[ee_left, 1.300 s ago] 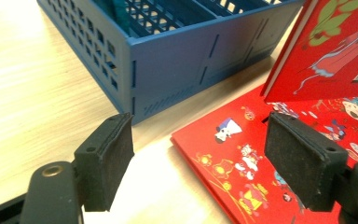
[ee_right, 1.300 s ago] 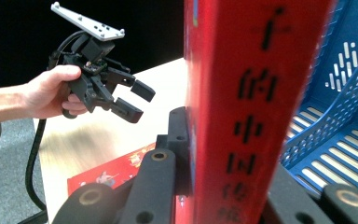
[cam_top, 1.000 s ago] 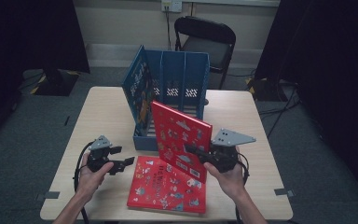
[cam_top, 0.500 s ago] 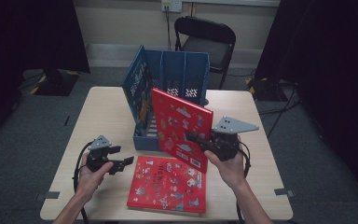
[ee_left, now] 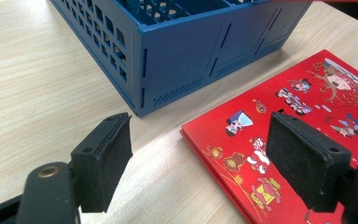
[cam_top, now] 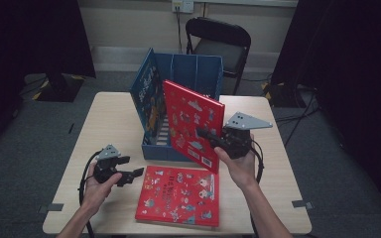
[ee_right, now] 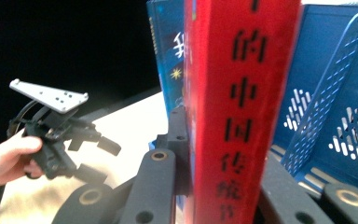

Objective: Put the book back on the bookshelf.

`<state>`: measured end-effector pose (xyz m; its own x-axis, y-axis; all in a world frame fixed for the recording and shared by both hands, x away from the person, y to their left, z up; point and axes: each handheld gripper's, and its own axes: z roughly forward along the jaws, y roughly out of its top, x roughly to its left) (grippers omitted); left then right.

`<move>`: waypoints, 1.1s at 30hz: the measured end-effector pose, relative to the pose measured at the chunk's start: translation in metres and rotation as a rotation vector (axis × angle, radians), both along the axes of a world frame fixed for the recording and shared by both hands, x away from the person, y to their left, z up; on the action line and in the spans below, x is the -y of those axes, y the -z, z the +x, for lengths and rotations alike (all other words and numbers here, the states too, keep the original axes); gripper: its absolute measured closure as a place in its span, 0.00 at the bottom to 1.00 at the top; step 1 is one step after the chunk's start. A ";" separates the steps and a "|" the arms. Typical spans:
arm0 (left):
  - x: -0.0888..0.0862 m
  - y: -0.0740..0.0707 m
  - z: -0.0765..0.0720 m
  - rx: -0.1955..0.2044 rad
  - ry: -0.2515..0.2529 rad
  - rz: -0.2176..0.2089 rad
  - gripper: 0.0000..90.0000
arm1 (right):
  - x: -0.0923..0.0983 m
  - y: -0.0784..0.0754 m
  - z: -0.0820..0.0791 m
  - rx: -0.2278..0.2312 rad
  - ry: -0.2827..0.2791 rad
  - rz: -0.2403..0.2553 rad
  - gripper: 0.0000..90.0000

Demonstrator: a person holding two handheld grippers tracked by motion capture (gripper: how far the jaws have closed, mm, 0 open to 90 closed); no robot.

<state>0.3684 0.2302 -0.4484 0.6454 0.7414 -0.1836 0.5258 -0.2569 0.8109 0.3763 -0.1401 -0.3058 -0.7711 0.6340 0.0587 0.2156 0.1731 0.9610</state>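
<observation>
The person's forearms are reaching in from the near edge. The left hand is holding the left gripper low and roughly level, its jaws standing wide apart with nothing between them. The right hand is holding the right gripper raised higher, wrist bent up, its jaws pointing toward the left and pressing closed, the grey three-cornered plate sitting on top.
</observation>
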 end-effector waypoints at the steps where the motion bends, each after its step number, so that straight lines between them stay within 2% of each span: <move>1: 0.000 0.000 0.000 0.002 -0.001 -0.002 0.24 | 0.000 0.000 0.001 0.003 0.005 0.003 0.90; 6: -0.001 0.000 0.000 0.004 -0.002 0.000 0.24 | -0.006 -0.004 0.006 0.031 0.059 -0.009 0.90; 16: 0.000 0.000 0.000 0.008 -0.004 0.007 0.24 | -0.022 -0.003 0.026 0.033 0.175 -0.015 0.90; 25: 0.000 0.000 0.000 0.009 -0.003 0.007 0.25 | -0.039 -0.002 0.049 0.015 0.265 -0.023 0.90; 33: 0.000 0.000 0.000 0.011 0.003 0.008 0.25 | -0.050 0.006 0.068 -0.012 0.335 -0.040 0.90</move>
